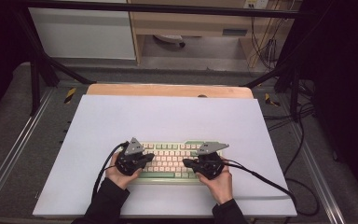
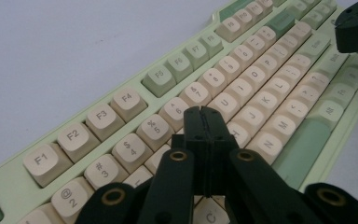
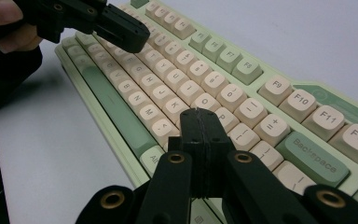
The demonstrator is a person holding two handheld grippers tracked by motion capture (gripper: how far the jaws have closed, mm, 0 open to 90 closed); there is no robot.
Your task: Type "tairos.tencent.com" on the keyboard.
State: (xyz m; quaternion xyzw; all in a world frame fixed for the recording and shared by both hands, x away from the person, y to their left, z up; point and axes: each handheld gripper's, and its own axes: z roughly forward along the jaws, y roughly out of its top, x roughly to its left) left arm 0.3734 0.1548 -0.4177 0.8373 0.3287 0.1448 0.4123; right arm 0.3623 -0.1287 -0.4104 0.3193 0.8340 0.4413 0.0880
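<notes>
Nearest the person, two hands hold the grippers over the front half of the keyboard (image 1: 172, 161), which lies on the white sheet (image 1: 168, 121) near the front middle of the table. The left gripper (image 2: 203, 112) has its jaws pressed together into one blunt tip, hovering over the letter keys around T and Y. The right gripper (image 3: 199, 114) is likewise pressed together, its tip poised over the keys near L and P.

The work in hand looks like typing with the closed tips. The main risk is that each tip appears about as wide as a keycap (image 2: 223, 105), so a slightly off-centre descent could press two neighbouring keys at once. A slanted push could also slide off the rounded cap or tip it sideways on its stem. Farther along, the space bar (image 3: 114, 109) and Backspace key (image 3: 314, 158) lie close to the tips' paths, and a low pass could brush them. Beyond that, the two grippers sit near each other over the middle rows, so a reach toward the centre could knock them together. The keyboard rests loose on the smooth sheet, and a hard forward jab could shove it away toward the far wooden edge (image 1: 168, 90).
</notes>
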